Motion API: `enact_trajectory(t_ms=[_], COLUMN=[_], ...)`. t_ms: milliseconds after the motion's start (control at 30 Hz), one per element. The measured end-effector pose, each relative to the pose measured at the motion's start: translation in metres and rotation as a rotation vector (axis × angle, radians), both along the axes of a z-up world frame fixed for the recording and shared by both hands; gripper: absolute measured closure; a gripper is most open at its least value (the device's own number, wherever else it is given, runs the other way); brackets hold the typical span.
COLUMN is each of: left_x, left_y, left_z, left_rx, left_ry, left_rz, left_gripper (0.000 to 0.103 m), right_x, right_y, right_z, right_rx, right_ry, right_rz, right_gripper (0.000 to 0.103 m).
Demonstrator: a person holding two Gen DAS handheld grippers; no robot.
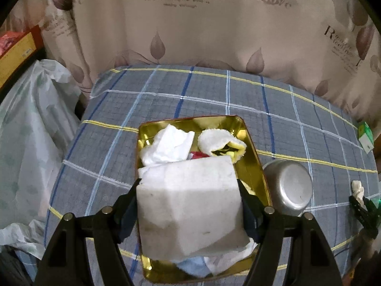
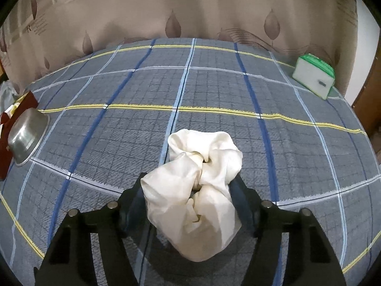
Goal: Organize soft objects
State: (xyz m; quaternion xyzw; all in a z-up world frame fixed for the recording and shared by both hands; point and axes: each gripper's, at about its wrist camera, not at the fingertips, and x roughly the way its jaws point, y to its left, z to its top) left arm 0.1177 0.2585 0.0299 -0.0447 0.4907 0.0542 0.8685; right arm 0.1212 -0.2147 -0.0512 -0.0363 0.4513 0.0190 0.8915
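Holding a white sponge block (image 1: 190,205) squeezed between its pads, the left gripper (image 1: 190,205) hangs over the gold tin (image 1: 250,169), probably so the block joins the crumpled tissue (image 1: 166,147) and rolled cloth (image 1: 221,143) already inside. An overturned steel bowl (image 1: 289,187) sits just beside the tin. Further right, the right gripper (image 2: 189,200) straddles a cream scrunchie (image 2: 202,178) lying on the bed; its jaws stand partly spread, and I cannot tell whether the pads press the fabric. A plaid blanket (image 2: 142,131) covers the surface, a leaf-printed curtain (image 2: 190,7) hangs behind, and a green-and-white box (image 2: 313,76) rests near the far corner.
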Motion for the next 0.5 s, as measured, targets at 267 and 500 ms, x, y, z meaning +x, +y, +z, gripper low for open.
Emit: enact_trajectory(t_ms=[267, 500], left_x=[-0.024, -0.037], left_y=[-0.007, -0.005], left_z=[-0.004, -0.01], left_rx=[0.037, 0.01], left_ry=[-0.024, -0.05], left_rz=[-0.018, 0.011], left_gripper=[0.029, 0.029], right_x=[-0.002, -0.001], right_y=[0.0, 0.009], right_z=[0.003, 0.004], right_rx=[-0.014, -0.041], right_ry=[-0.004, 0.01], right_rz=[-0.013, -0.009], right_gripper=[0.073, 0.082])
